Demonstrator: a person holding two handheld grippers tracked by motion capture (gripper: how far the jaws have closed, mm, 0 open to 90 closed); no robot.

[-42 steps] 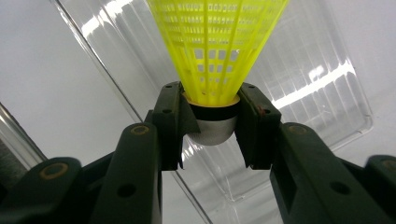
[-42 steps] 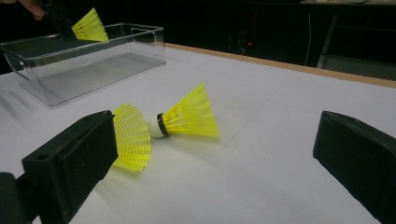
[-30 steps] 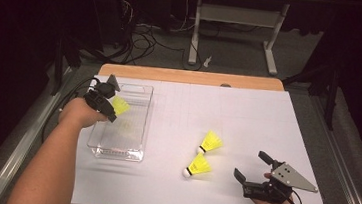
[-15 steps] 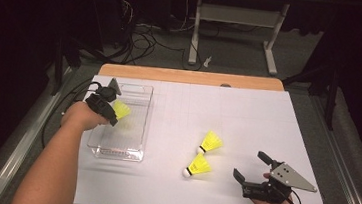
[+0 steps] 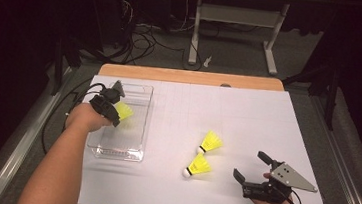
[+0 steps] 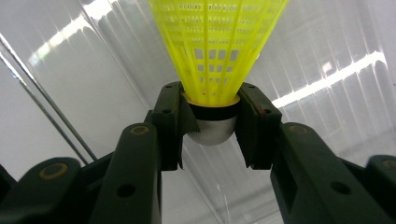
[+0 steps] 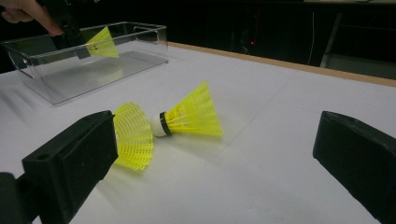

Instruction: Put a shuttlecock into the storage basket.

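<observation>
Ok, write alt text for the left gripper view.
The left tool clamps a yellow shuttlecock by its white cork base, one black jaw on each side, with the mesh skirt fanning up and away from the camera. Behind it lies the ribbed floor of the clear plastic bin, streaked with glare.

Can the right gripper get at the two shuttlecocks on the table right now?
Probably yes: the right gripper is open and aimed at the two shuttlecocks, with only bare table between.
</observation>
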